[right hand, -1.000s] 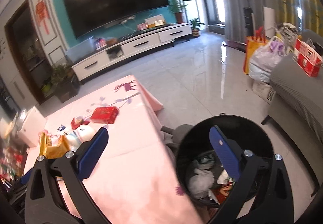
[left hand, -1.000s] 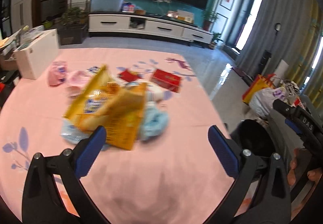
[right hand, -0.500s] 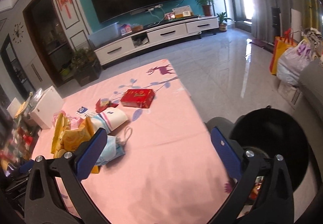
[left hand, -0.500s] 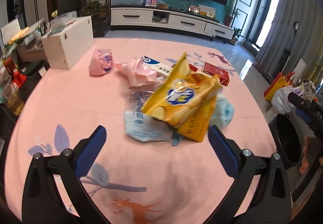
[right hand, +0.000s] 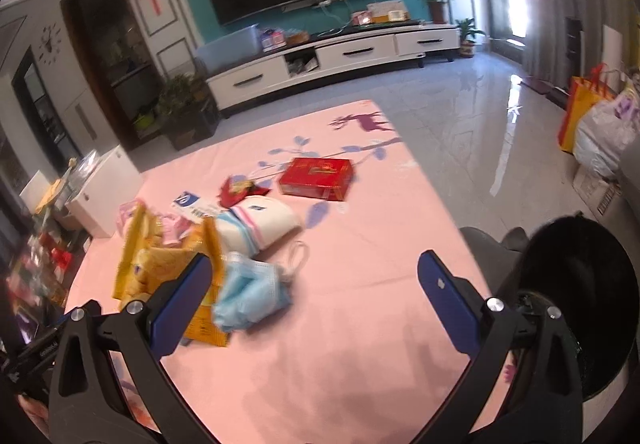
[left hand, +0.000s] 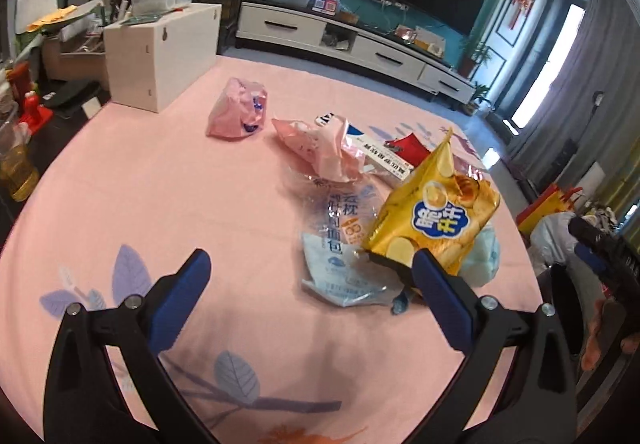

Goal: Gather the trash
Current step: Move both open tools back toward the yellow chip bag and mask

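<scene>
Trash lies in a heap on the pink tablecloth (left hand: 160, 184). A yellow snack bag (left hand: 436, 216) stands over a clear bread wrapper (left hand: 340, 240), with pink wrappers (left hand: 320, 148) and a pink packet (left hand: 238, 112) behind. My left gripper (left hand: 308, 276) hovers open in front of the heap, its right finger close to the snack bag. In the right wrist view the yellow snack bag (right hand: 160, 260), a blue face mask (right hand: 252, 292), a white pack (right hand: 260, 224) and a red box (right hand: 316, 178) show. My right gripper (right hand: 316, 296) is open above the cloth. The black bin (right hand: 580, 304) stands right of the table.
A white wooden box (left hand: 160, 56) sits at the table's far left corner, with clutter beyond it. A TV cabinet (right hand: 332, 60) lines the far wall. Shopping bags (right hand: 592, 124) stand on the tiled floor at right. A hand (left hand: 608, 328) holding the other gripper shows at the right edge.
My left gripper has swung left and pulled back, so the heap now sits right of centre. My right gripper has turned from the bin toward the table and come nearer the mask.
</scene>
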### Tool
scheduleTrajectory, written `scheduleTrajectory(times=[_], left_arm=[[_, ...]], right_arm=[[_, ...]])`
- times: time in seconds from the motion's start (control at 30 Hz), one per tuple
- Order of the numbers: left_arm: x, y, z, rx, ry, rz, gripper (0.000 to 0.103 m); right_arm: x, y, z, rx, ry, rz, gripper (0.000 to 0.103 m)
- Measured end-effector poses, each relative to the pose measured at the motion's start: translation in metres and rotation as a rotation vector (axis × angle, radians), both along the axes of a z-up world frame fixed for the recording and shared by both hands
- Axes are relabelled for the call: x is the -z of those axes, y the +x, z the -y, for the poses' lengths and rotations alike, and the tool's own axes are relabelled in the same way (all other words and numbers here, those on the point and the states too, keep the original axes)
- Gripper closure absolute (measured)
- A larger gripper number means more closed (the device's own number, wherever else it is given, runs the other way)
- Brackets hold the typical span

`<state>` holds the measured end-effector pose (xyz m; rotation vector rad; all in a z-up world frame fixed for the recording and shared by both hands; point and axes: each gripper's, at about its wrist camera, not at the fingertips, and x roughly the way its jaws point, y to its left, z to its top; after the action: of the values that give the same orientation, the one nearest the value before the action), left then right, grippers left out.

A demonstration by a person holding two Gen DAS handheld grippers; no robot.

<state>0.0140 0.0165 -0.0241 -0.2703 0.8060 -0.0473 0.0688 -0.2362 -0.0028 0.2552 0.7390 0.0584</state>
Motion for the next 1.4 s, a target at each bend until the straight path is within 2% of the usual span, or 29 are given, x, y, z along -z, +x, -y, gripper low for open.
scheduleTrajectory(times=[0.07,0.17,0.23,0.33,0.43,0.6,0.87,1.0,1.07,1.13,1.2,1.33,1.4], left_arm=[[0.001,0.003,-0.005,-0.013,-0.009,0.000,0.003],[-0.001,0.004,-0.012,-0.002,-0.064,0.018,0.003],[-0.002,0.005,-0.015,0.000,-0.076,0.030,0.003],[0.001,0.007,-0.017,-0.009,-0.072,0.034,0.003],[0.006,0.012,-0.020,-0.008,-0.101,0.014,0.003],[0.016,0.018,-0.017,0.014,-0.150,-0.006,0.003],[0.029,0.022,-0.007,0.052,-0.185,-0.035,0.003],[0.028,0.021,-0.003,0.072,-0.205,-0.019,0.003],[0.026,0.019,0.000,0.084,-0.213,-0.007,0.003],[0.024,0.018,0.003,0.098,-0.222,0.007,0.003],[0.024,0.018,0.006,0.118,-0.231,0.019,0.004],[0.024,0.017,0.013,0.166,-0.282,0.039,0.016],[0.025,0.017,0.018,0.187,-0.289,0.035,0.017]], right_arm=[[-0.011,0.010,-0.013,-0.046,-0.003,0.006,0.003],[-0.026,0.026,-0.034,-0.103,0.001,0.016,0.003],[-0.027,0.033,-0.045,-0.143,0.016,0.024,0.003],[-0.013,0.036,-0.057,-0.170,0.003,0.037,0.003],[0.005,0.045,-0.067,-0.171,-0.050,-0.036,0.003],[0.018,0.045,-0.071,-0.205,-0.062,-0.056,0.003],[0.034,0.055,-0.060,-0.233,0.074,-0.115,0.003],[0.035,0.055,-0.055,-0.223,0.102,-0.119,0.003],[0.035,0.055,-0.050,-0.207,0.108,-0.130,0.008],[0.036,0.056,-0.044,-0.195,0.122,-0.144,0.021],[0.038,0.058,-0.039,-0.187,0.155,-0.159,0.029],[0.045,0.061,-0.038,-0.205,0.182,-0.192,0.044],[0.048,0.061,-0.039,-0.203,0.177,-0.200,0.048]])
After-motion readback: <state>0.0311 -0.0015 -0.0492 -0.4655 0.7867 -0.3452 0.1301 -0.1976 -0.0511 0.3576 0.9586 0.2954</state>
